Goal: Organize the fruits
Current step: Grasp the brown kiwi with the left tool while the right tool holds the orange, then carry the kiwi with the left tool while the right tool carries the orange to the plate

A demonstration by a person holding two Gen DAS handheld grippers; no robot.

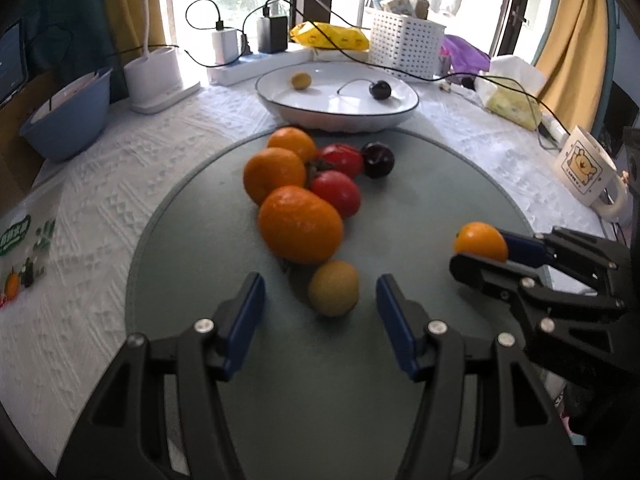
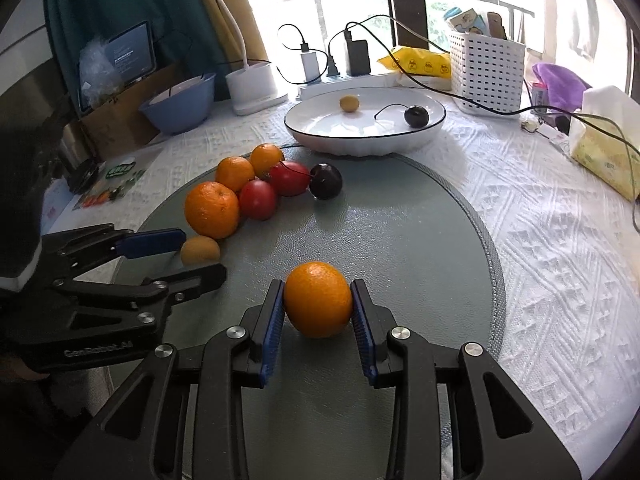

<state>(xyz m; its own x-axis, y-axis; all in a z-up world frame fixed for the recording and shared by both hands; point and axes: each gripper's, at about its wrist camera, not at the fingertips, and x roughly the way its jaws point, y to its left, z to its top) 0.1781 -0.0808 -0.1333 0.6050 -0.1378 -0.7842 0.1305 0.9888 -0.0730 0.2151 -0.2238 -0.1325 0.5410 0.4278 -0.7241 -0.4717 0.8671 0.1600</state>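
Figure: fruit sorting on a round grey mat (image 1: 192,360), the landmark for all positions. On the cloth-covered surface (image 2: 560,240) left of the mat stands a blue bowl (image 1: 66,120). On the mat's left half, the left claw (image 1: 320,300) is spread, its blue pads flanking a small yellow-brown fruit (image 1: 333,288) without touching it. Beyond this fruit, toward the mat's far edge, lies a cluster: three oranges, the nearest orange (image 1: 300,224) being largest, two red tomatoes (image 1: 336,192) and a dark plum (image 1: 378,159). Past the mat's far edge sits a white plate (image 1: 280,96) already carrying a small yellow fruit (image 1: 301,80) and a dark cherry (image 1: 380,89). On the mat's right half, the right claw (image 2: 318,308) pinches a small orange (image 2: 318,300) at its widest girth, both pads pressed to the peel; whether it is lifted clear of the mat cannot be told. Right of the mat stands a white mug (image 1: 588,172).

Handling, as judged: the orange is probably light and firm with a grippy peel, tolerating a moderate squeeze across its equator. The tomatoes and plum likely bruise and slip sooner, so they call for gentler, centred holds.
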